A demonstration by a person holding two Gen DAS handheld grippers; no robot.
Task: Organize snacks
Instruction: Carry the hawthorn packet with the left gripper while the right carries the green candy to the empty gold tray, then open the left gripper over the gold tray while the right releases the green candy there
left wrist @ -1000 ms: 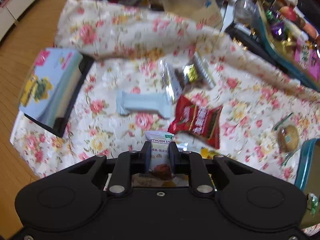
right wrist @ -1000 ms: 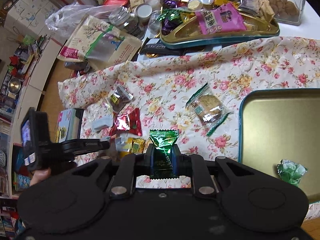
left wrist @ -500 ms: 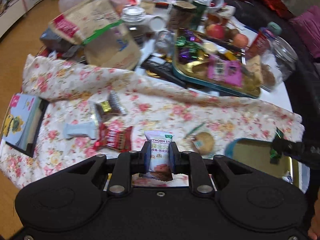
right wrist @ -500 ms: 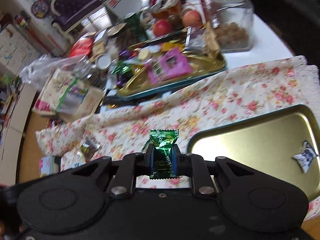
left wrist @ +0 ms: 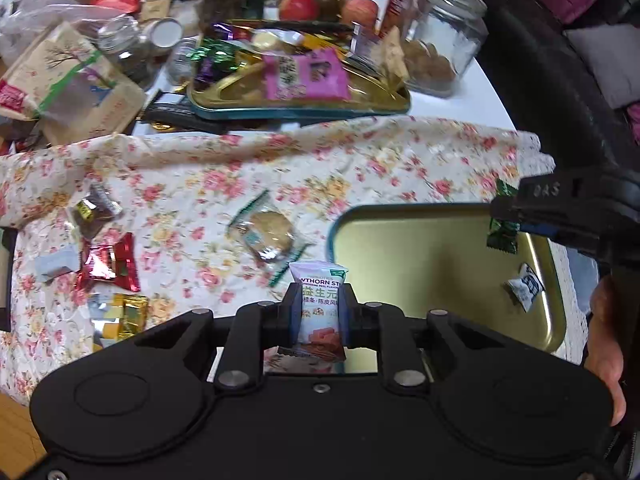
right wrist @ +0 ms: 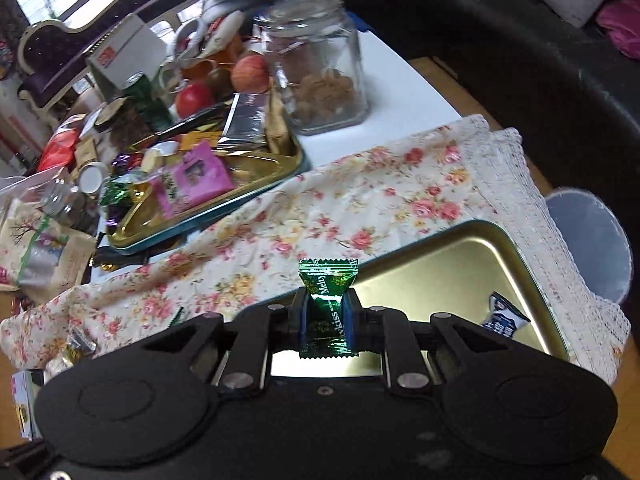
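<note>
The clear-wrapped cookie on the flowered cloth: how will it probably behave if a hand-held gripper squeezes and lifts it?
The cookie looks thin and crumbly, so a hard squeeze may crack it. Its glossy wrapper could slip. It seems light and lies flat, so rolling is unlikely.

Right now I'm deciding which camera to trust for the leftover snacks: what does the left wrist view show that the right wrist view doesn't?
Only the left wrist view shows the left tongs shut on the hawthorn snack pack, plus the red packet, the wrapped cookie and the gold packets on the floral cloth.

Only the right wrist view shows the grey bin beside the table.

Both show the gold tray holding a small white packet, the green candy in the right tongs, and the glass jar.
</note>
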